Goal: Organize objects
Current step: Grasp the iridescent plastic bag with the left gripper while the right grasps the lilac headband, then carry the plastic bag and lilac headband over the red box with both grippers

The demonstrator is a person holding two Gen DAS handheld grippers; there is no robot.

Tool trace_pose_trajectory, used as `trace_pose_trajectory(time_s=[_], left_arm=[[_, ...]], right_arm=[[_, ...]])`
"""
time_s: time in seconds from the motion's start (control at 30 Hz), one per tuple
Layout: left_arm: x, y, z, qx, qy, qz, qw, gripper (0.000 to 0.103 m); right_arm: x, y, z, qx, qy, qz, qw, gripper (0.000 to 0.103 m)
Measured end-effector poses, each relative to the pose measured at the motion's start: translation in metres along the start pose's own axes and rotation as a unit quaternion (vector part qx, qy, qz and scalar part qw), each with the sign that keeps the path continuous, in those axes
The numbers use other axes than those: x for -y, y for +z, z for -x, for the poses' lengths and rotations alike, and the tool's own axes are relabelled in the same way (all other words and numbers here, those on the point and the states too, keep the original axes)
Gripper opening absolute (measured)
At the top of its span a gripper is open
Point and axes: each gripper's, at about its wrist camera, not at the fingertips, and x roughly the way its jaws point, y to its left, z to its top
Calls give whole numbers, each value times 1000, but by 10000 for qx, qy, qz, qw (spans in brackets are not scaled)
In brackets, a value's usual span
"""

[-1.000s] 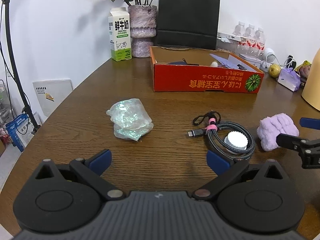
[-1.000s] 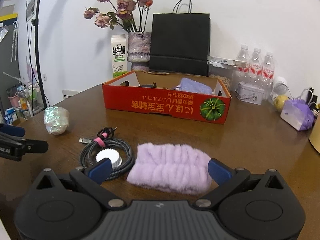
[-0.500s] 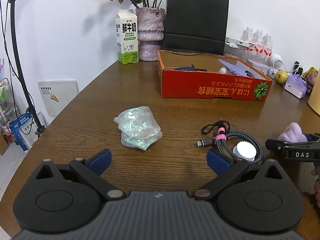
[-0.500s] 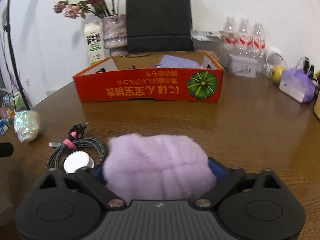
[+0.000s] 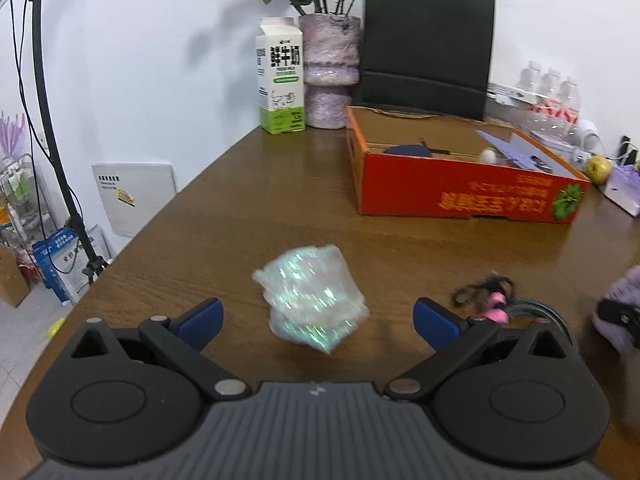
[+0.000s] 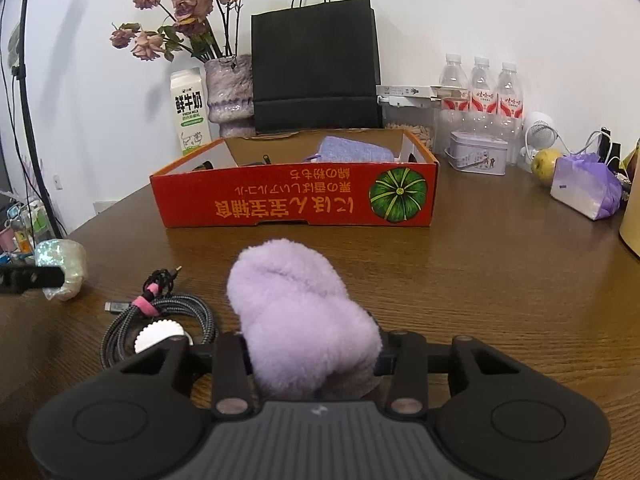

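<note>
Both claws are mine: right claw (image 6: 310, 354) has just been closing, now squeezing the fluffy lilac cloth (image 6: 298, 312) mid-surface; left claw (image 5: 316, 320) gapes around the iridescent wrapper (image 5: 314, 298), untouched.

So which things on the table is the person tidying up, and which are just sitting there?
Being tidied:
fluffy purple cloth, squeezed in the right gripper, whose jaws have just been closing
shiny crinkly bag, ahead of the open left gripper
coiled cable
red box

Just sitting there:
milk carton
vase
black bag
water bottles
</note>
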Motion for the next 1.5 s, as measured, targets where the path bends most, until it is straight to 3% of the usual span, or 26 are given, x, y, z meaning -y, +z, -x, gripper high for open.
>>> trace_pose_trajectory(time_s=[0.2,0.43,0.73,0.83,0.9,1.0,1.5], left_arm=[[-7,10,-21,-27,130,-21,9999,103],[-10,13,-48,-164,13,245,9996,103],[-1,6,-51,-121,-120,15,9999,101],[3,3,-51,-175,-148,-76,9997,82],[3,2,-52,-249,-178,-86,9995,57],[4,1,-50,-185,-188,-66,9996,45],[20,-12,-20,381,61,1,9993,40]], right_arm=[[-3,0,0,11,-98,89,9999,39],[-6,0,0,12,-184,174,9997,39],[-9,0,-1,11,-248,270,9993,39],[-10,0,-1,14,-261,283,9993,39],[-11,0,-1,16,-266,292,9992,39],[-11,0,-1,21,-266,294,9992,39],[-17,-1,10,355,-341,462,9977,39]])
